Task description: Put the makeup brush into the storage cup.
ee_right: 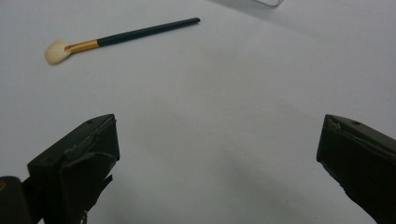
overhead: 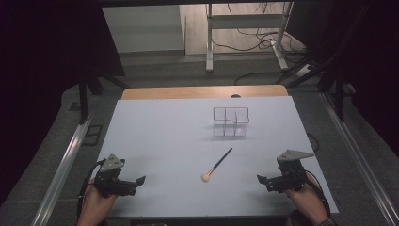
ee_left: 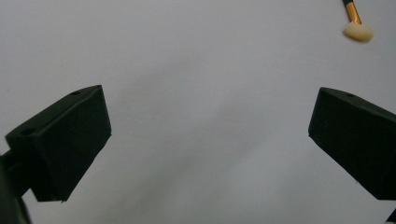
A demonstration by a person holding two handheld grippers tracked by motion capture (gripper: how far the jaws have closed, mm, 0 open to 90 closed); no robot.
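Your left gripper (overhead: 139, 180) sits at the near left corner of the white table top (overhead: 155, 136), and in the left gripper view (ee_left: 210, 140) its two black jaws stand wide apart with nothing but bare surface between them. Your right gripper (overhead: 260, 179) rests at the near right, its jaws pointing left toward the middle of the table; in the right gripper view (ee_right: 217, 158) they too are spread wide and hold nothing.

Between the two grippers, slightly nearer the right one but well apart from both, lies the slim makeup brush with a dark handle, a gold ferrule and a cream tuft (overhead: 216, 165). It lies flat and slantwise, tuft toward you and handle tip pointing far and right. The right gripper view (ee_right: 122, 35) shows its full length; in the left gripper view (ee_left: 357, 29) the frame's top edge cuts off all but the tuft and ferrule.

Farther off stands the clear plastic organiser with several compartments (overhead: 230, 121). Its walls are faint against the white, so you cannot make out whether anything is inside.
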